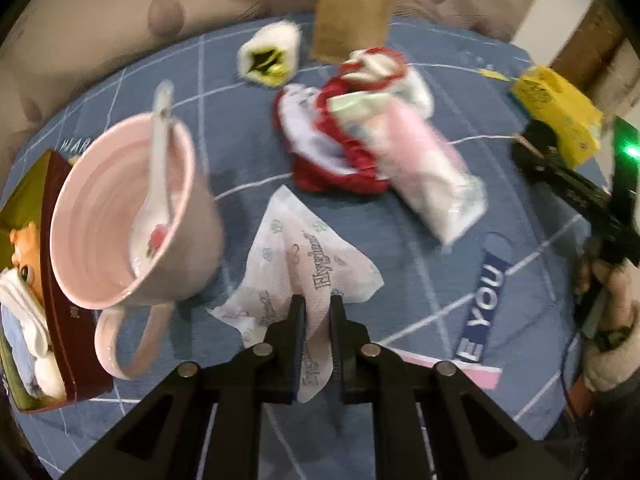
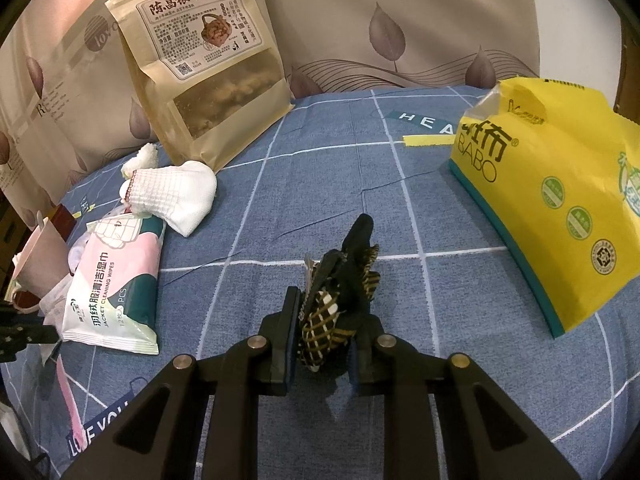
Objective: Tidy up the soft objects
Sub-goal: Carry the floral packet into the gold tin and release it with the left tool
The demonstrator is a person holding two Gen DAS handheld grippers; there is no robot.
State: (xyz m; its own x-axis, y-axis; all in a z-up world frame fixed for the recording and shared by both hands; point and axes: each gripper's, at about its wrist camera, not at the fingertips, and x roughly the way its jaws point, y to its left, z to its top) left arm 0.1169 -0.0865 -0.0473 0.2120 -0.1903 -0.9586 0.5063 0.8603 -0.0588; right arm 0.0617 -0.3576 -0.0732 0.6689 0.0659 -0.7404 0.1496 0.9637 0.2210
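Closest to the left gripper [image 1: 317, 312]: printed white tissue [image 1: 298, 264], pinched between the two black fingers, one corner hanging down between them and the rest fanned out flat ahead on the blue checked cloth [image 1: 248, 148]. Just left of that gripper, pink mug [image 1: 132, 216] tipped toward the lens, white spoon [image 1: 160, 168] leaning inside it. Farther left, at the frame edge, dark red box [image 1: 60, 292] holding an orange plush toy and rolled white and blue fabric. Ahead and slightly right, red and white cloth [image 1: 328, 144] in a heap, with a pink wet-wipe pack [image 1: 428, 168] lying across its right side. Beyond, white sock [image 1: 270, 54] with yellow and black inside, beside a brown snack bag [image 1: 352, 12]. Far right, yellow tissue pack [image 1: 560, 108] and a hand [image 1: 612, 296] carrying the other tool. From the right wrist: right gripper [image 2: 326, 328] clamped on a bunched black, white and gold patterned cloth [image 2: 340, 288], which sticks up past the fingertips. Left of it, same wipe pack flat on the cloth; farther ahead on the left, white knit socks [image 2: 176, 196] in front of the upright brown bag. Right of it, yellow tissue pack, well apart.
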